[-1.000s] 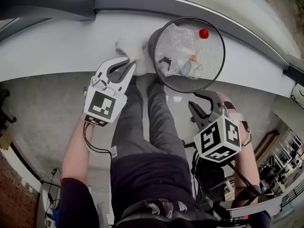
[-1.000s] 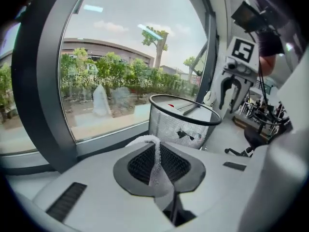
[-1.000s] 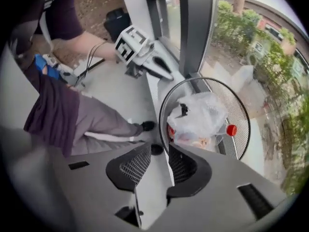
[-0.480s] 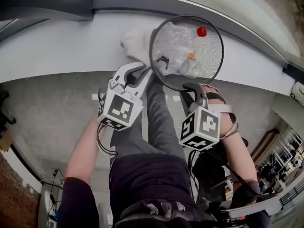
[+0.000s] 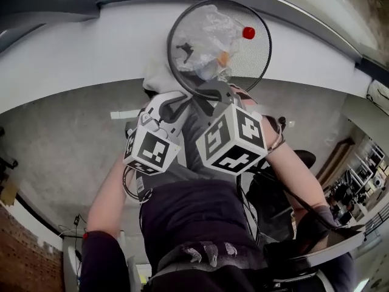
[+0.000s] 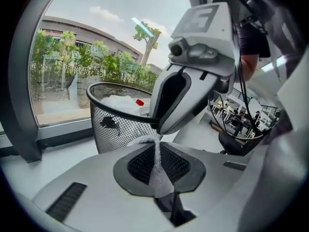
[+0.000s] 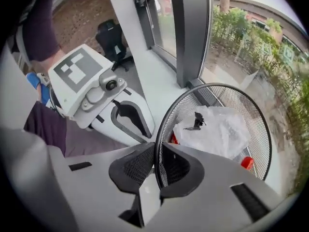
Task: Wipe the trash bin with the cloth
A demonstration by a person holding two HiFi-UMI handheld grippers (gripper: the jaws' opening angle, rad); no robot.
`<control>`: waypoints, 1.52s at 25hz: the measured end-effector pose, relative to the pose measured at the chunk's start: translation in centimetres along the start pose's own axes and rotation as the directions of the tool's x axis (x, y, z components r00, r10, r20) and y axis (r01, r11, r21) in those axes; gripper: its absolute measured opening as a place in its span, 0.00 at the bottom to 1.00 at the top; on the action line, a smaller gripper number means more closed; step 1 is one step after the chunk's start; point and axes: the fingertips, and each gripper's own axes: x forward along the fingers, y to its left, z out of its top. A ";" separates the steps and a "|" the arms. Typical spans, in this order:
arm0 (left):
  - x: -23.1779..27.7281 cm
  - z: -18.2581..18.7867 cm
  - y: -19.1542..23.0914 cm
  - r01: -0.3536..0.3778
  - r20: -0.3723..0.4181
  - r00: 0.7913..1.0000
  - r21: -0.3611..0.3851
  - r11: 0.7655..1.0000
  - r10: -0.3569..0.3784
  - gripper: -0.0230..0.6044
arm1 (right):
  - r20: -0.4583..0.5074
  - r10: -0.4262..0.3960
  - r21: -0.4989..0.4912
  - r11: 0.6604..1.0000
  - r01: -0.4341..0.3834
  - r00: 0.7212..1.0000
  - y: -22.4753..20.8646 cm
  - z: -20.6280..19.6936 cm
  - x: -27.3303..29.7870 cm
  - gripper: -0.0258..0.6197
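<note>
The black wire-mesh trash bin point(image 5: 256, 58) stands on the white window sill point(image 5: 73, 59). It holds crumpled clear plastic point(image 5: 206, 32) and a red cap point(image 5: 248, 33). My right gripper point(image 5: 213, 93) is at the bin's near rim. In the right gripper view the rim point(image 7: 155, 151) runs between the closing jaws, and both pads look to touch it. My left gripper point(image 5: 181, 101) is shut on the white cloth point(image 5: 157, 78). A thin fold of that cloth point(image 6: 155, 161) shows between its pads. The cloth lies against the bin's left outer side point(image 6: 116, 129).
Behind the bin are a dark window frame point(image 7: 190, 33) and glass, with greenery outside. The person's legs point(image 5: 188, 212) are below the sill's edge. The two grippers are close together, the left gripper point(image 7: 137, 129) just left of the bin rim. An office chair point(image 7: 108, 37) stands further along.
Both grippers have moved up to the bin. The right one rose from below the sill to the near rim and its jaws closed around it. The left one carried the cloth rightwards.
</note>
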 end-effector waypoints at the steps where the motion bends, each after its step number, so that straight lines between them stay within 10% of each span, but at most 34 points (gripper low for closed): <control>1: 0.0 0.1 0.8 -0.006 0.003 1.000 -0.002 1.000 0.006 0.08 | 0.008 0.005 0.027 1.000 -0.005 1.000 -0.5 0.5 0.3 0.11; 8: -2.1 -0.1 2.7 -0.076 -0.027 0.997 -0.054 0.996 0.075 0.08 | 0.231 0.215 0.197 0.945 -0.262 0.949 0.0 2.1 -2.8 0.12; 13: -4.7 1.7 4.9 -0.120 -0.015 0.993 -0.044 0.992 0.119 0.08 | 0.285 0.166 0.261 0.934 -0.243 0.944 -2.7 1.1 -6.5 0.13; 18: -4.6 1.8 7.3 -0.195 -0.016 0.981 -0.033 0.980 0.195 0.08 | -0.007 0.142 -0.030 0.989 -0.142 0.990 -0.9 -5.3 -6.7 0.24; 24: -2.1 1.7 9.1 -0.227 -0.006 0.974 -0.038 0.973 0.227 0.08 | -0.149 -0.043 -0.312 0.950 -0.006 0.988 -0.9 -5.4 -1.3 0.28; 38: -0.3 -0.1 -0.4 0.043 -0.052 0.998 -0.001 0.999 -0.043 0.08 | 0.097 0.097 0.190 0.975 -0.115 0.990 -1.9 3.0 -0.7 0.14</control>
